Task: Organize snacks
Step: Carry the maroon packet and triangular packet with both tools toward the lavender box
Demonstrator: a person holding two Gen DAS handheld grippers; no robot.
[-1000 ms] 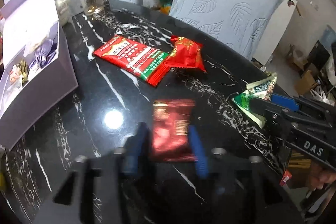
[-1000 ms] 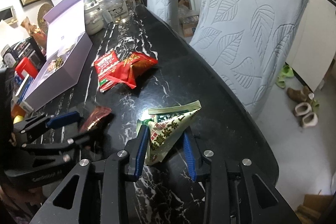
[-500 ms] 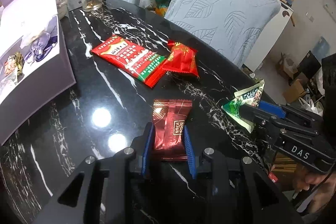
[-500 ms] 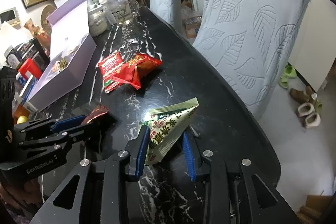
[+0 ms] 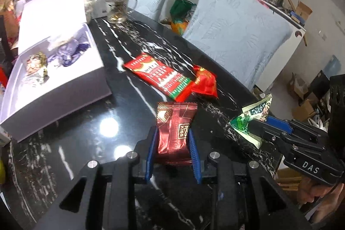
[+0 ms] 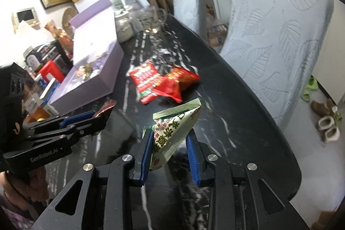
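- Black marbled surface (image 5: 71,143) fills both views, with two pale leaf-patterned chairs (image 5: 235,36) along its far edge and household clutter beyond.
- Left hand-held gripper (image 5: 173,152): its blue pads are closed on the lower half of a dark red snack packet (image 5: 175,128), which stands up between them; the top flap is free.
- Right hand-held gripper (image 6: 170,154): its pads pinch the narrow end of a green-and-white triangular packet (image 6: 174,126), which fans out above the jaws.
- Both packets look lifted clear of the surface, though the exact gap is hard to judge.
- Handling, as a judgement: both are light, soft foil or film pouches. They crumple rather than resist, and the film is probably slick, so a grip across the filled middle should hold better than one on a thin sealed edge. The contents may crush if squeezed hard.
- Further out, near the middle of the surface, a long red-and-green packet (image 5: 159,75) lies flat, with a smaller puffy red packet (image 5: 203,84) touching or overlapping its near end.
- Beyond those, on the left side, an open lilac box (image 5: 58,89) sits with its lid raised; a few wrapped sweets (image 5: 36,64) lie inside. It seems the likely place for the snacks.
- A glass mug (image 5: 118,8) stands at the far end, well apart from the packets.
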